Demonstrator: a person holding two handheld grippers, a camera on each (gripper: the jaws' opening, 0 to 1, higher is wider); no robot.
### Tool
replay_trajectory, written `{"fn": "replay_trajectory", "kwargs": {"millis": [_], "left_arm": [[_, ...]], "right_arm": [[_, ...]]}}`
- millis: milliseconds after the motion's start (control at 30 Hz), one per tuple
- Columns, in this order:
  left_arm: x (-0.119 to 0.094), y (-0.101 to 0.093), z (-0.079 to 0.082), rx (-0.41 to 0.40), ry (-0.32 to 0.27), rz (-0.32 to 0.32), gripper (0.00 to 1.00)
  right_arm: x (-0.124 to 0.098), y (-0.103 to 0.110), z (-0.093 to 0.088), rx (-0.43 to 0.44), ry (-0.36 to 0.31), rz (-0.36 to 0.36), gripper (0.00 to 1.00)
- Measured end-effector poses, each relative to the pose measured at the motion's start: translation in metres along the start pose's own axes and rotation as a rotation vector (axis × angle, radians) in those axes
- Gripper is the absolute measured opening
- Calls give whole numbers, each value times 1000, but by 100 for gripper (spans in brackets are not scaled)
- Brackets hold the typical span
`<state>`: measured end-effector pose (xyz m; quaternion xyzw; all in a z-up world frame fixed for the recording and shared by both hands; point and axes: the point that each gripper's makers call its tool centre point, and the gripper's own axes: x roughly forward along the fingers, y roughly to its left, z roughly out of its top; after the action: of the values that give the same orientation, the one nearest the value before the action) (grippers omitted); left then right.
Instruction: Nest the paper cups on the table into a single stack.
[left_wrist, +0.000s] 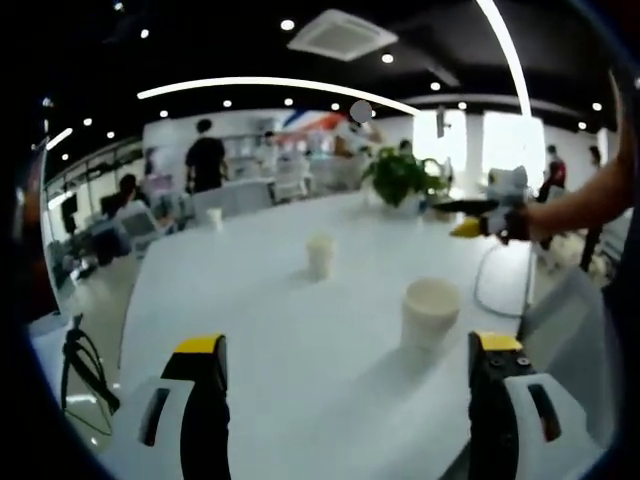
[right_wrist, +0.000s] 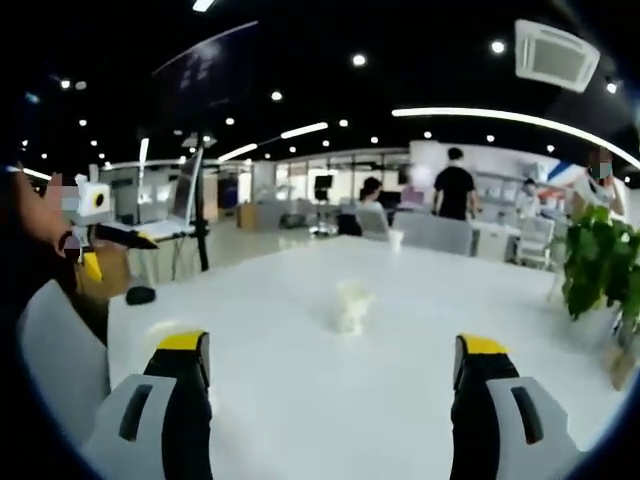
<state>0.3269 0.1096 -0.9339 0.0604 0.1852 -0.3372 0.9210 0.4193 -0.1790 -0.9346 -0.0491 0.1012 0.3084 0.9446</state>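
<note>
White and glossy, the counter (left_wrist: 260, 330) spreads under the left tool (left_wrist: 345, 375), jaws spread wide, empty. Just beyond stands a tapered paper cup (left_wrist: 430, 312); farther, a smaller cup (left_wrist: 319, 255). The right tool (right_wrist: 330, 375) gapes too, facing a blurred cup (right_wrist: 350, 305).

Wide bare table (left_wrist: 270, 330) ahead of left gripper (left_wrist: 345, 385), jaws apart. Stood in the way: 2 cups, near (left_wrist: 430, 312) and farther (left_wrist: 320, 255), well apart; plant (left_wrist: 398, 178) at far edge. Cable (left_wrist: 495, 285) looped at right.
</note>
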Motion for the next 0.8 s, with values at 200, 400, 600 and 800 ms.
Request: {"fn": "replay_trajectory", "kwargs": {"millis": [200, 400, 600, 800], "left_arm": [[-6, 6, -3, 1, 8, 14, 98], [-6, 7, -4, -5, 11, 17, 98], [-3, 3, -6, -2, 22, 6, 98], [-1, 3, -6, -2, 22, 8, 98]], "right_arm": [[21, -6, -4, 5, 5, 4, 100], [45, -16, -7, 29, 3, -2, 100], [65, -18, -8, 33, -4, 7, 100], [85, -20, -6, 41, -25, 23, 100]]}}
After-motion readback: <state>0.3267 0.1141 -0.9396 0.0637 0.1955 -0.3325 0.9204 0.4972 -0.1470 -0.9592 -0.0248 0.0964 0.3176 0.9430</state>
